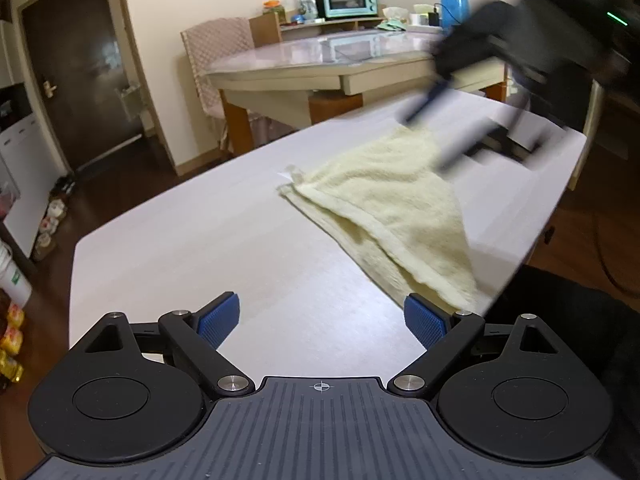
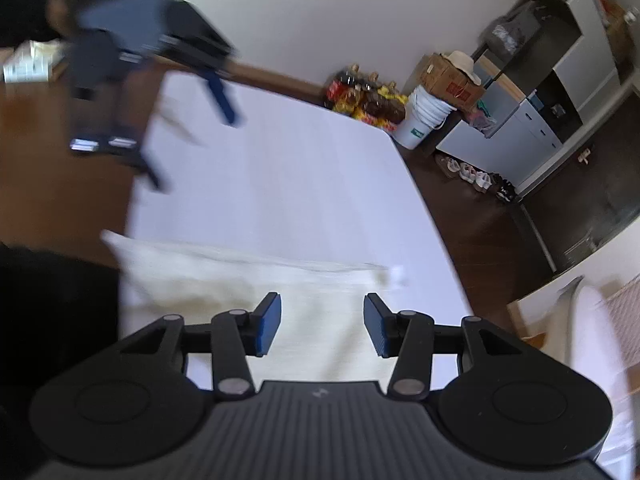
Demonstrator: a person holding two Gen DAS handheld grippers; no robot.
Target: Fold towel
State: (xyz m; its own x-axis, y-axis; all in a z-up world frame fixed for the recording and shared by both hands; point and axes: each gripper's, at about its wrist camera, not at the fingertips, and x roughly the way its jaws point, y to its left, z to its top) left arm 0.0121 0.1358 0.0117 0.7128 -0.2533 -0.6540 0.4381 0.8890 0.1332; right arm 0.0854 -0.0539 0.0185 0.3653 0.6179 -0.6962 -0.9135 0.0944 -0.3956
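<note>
A pale yellow towel (image 1: 384,216) lies folded over itself on the white table (image 1: 200,248), with a white tag at its far left corner. My left gripper (image 1: 322,322) is open and empty, above the table just left of the towel's near end. My right gripper (image 2: 322,326) is open and empty, hovering over the towel (image 2: 248,292). In the left wrist view the right gripper (image 1: 436,136) is blurred, above the towel's far corner. In the right wrist view the left gripper (image 2: 192,140) is blurred at the upper left.
A glass-topped dining table (image 1: 320,60) with a chair, a teal oven and a blue flask stands beyond the white table. A white bucket (image 2: 424,120), boxes, bottles and shoes line the floor by the cabinets.
</note>
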